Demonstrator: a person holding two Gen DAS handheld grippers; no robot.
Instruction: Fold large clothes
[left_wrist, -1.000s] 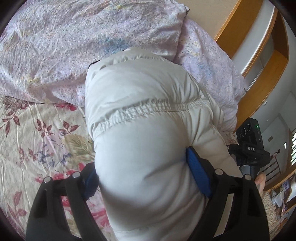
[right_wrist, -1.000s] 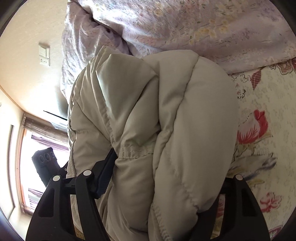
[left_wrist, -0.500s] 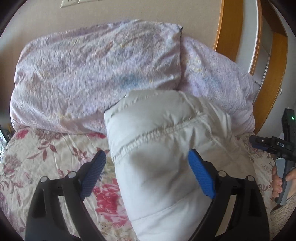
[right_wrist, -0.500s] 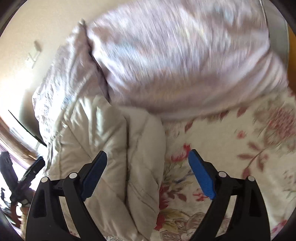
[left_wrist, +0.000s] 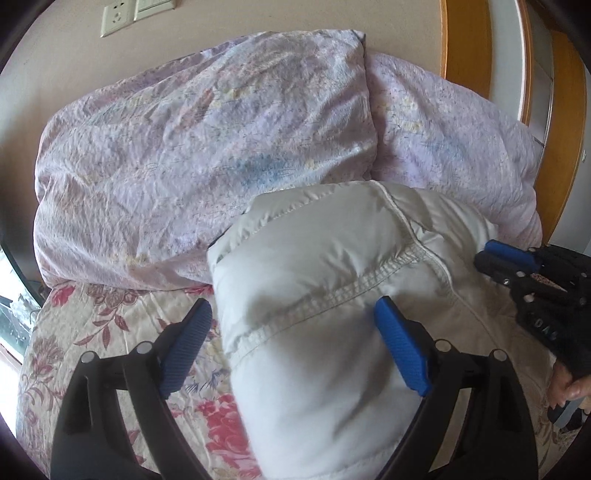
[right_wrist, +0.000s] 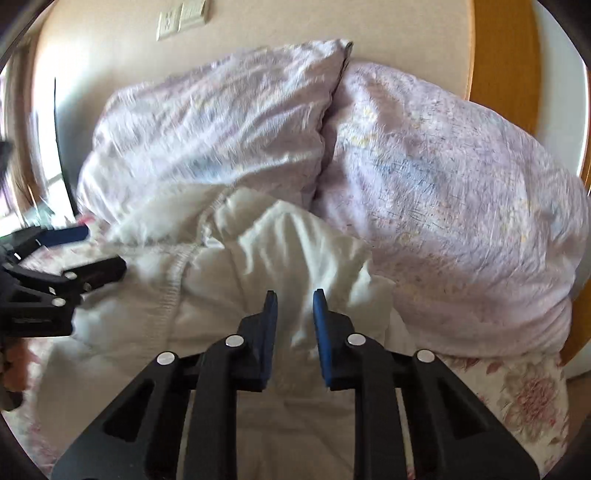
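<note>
A big puffy white coat (left_wrist: 332, 314) lies bunched up on the bed (left_wrist: 92, 332), which has a flowery cover. The far end of the coat pushes against two purple pillows (left_wrist: 207, 155) by the wall.

The left tongs (left_wrist: 295, 343) are wide open. One blue pad (left_wrist: 184, 347) hangs over the flowery cover, and the other sits over the coat. They grip nothing. The right tongs (right_wrist: 293, 328) are almost closed, with a small gap between the pads. They point at a fold of the coat, but I cannot tell if any cloth is caught between them.

The coat looks soft and full of air, so it is probably light for its size. It will likely squash when pinched and puff back up when let go. The shiny cloth may be slippery, so a thin pinch could slide out. A good place to hold looks like the thick stitched seam (left_wrist: 332, 299) that runs across the coat, or a corner edge where the cloth is flat. Holding a fat puffy part would probably be harder, because the tongs may not close around it.
</note>
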